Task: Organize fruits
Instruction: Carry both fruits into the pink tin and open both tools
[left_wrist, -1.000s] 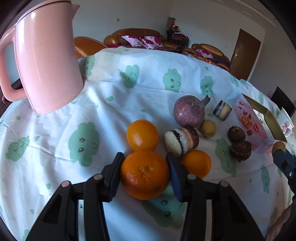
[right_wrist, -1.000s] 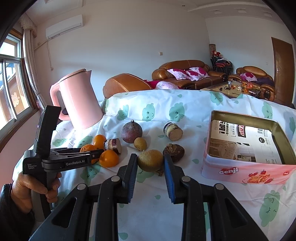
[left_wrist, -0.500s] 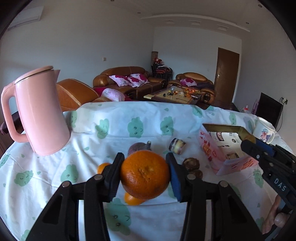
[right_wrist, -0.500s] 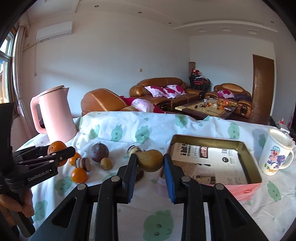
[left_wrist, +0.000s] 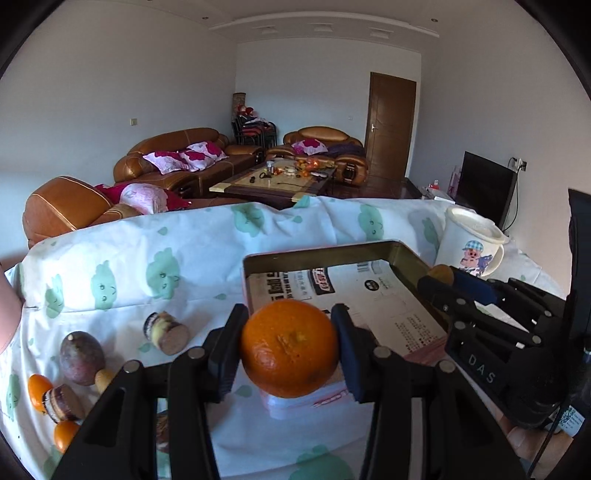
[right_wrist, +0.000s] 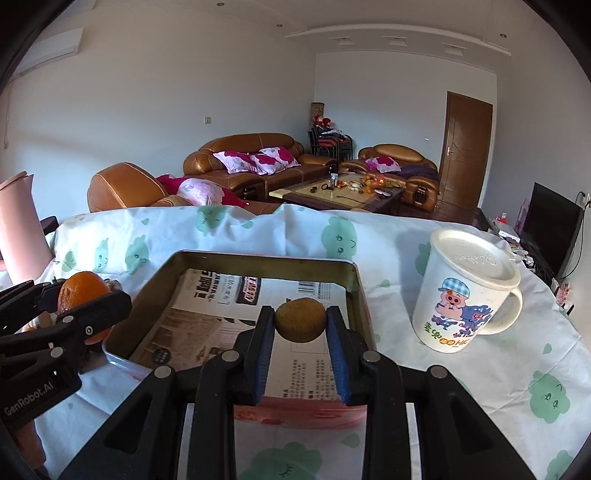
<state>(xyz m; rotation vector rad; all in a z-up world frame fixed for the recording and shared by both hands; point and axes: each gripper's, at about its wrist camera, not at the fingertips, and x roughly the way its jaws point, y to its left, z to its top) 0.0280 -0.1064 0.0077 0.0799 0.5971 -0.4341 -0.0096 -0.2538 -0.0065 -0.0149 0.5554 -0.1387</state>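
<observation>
My left gripper (left_wrist: 290, 345) is shut on a large orange (left_wrist: 290, 347) and holds it above the near left corner of the pink tin box (left_wrist: 332, 254). My right gripper (right_wrist: 300, 325) is shut on a brown-yellow fruit (right_wrist: 300, 320), held over the paper-lined tin box (right_wrist: 258, 258) near its right side. The right gripper also shows in the left wrist view (left_wrist: 448, 282), and the left one with its orange in the right wrist view (right_wrist: 83, 295). Two small oranges (left_wrist: 38, 386), a purple passion fruit (left_wrist: 81, 358) and small cakes (left_wrist: 166, 330) lie on the cloth at the left.
A white lidded mug (right_wrist: 469, 291) with a cartoon pig stands right of the box. A pink kettle (right_wrist: 16, 229) stands at the far left. The table (right_wrist: 535, 369) has a white cloth with green prints. Sofas and a coffee table lie beyond.
Both grippers have lifted their fruits off the cloth and swung right, from the fruit pile to above the tin box. The kettle has slid out of the left wrist view.
</observation>
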